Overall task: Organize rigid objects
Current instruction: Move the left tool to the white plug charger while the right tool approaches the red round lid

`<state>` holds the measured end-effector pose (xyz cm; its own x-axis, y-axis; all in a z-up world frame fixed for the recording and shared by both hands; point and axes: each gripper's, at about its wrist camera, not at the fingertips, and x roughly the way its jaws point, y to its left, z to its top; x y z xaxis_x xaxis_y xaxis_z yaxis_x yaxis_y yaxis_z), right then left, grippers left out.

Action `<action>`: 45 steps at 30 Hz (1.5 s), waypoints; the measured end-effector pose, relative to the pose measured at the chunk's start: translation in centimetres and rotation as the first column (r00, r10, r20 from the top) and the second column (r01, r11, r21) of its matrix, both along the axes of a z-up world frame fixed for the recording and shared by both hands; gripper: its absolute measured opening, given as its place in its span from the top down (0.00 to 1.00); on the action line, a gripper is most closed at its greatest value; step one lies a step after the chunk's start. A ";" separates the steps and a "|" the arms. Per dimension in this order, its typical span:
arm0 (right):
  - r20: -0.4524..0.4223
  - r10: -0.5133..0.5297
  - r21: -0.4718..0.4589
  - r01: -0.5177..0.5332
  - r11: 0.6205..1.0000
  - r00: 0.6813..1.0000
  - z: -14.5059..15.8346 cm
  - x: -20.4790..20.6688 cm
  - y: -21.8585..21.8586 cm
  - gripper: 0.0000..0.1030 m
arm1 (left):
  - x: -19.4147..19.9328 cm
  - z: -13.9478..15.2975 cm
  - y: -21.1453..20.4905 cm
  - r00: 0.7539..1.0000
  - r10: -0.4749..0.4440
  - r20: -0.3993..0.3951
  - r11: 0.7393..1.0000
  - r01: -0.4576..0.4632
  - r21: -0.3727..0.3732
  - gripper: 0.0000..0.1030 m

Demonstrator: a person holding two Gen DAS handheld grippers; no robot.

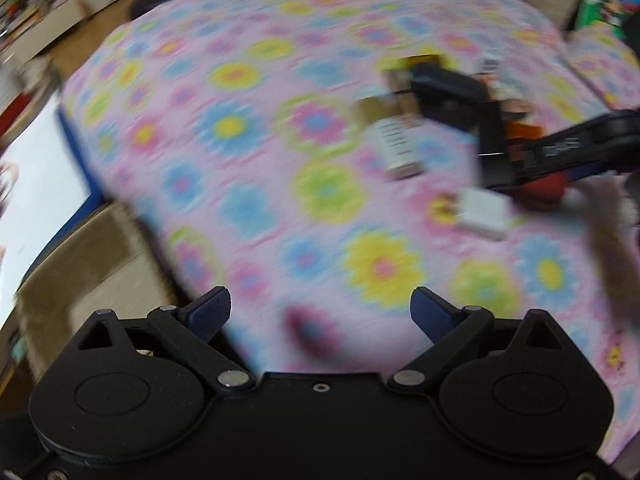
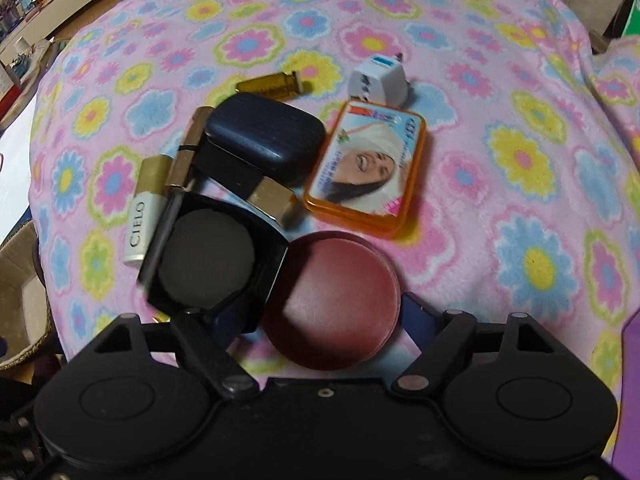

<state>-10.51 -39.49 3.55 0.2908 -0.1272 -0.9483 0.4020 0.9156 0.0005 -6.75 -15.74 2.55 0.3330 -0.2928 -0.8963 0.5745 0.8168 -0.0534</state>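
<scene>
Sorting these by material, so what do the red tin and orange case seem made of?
Red tin: probably metal, going by its dull satin sheen and thin rim; painted plastic is possible. Orange case: translucent glossy plastic, its edge glowing, with a printed paper label.

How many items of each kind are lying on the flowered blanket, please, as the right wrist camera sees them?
Cases and tins: 4 (dark blue case, orange tin, red tin, black compact)
Tubes and bottles: 4 (amber bottle, white tube, gold tube, black-and-gold bottle)
Plug adapter: 1
Total: 9
</scene>
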 end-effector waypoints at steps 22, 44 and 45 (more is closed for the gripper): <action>-0.007 0.080 -0.062 -0.080 0.995 0.997 -0.8 0.2 0.6 0.20 | 0.5 -0.7 -8.8 0.984 -0.179 -0.012 0.983 0.179 0.024 0.09; 0.025 0.024 -0.029 -0.023 0.999 0.999 -0.1 -0.8 -2.3 0.26 | 0.8 -2.3 -12.5 0.957 -0.264 -0.117 0.964 0.266 -0.001 0.39; 0.026 0.024 -0.030 -0.023 0.999 0.999 -0.1 -0.8 -2.3 0.26 | 0.9 -2.2 -12.3 0.960 -0.250 -0.126 0.968 0.251 -0.013 0.43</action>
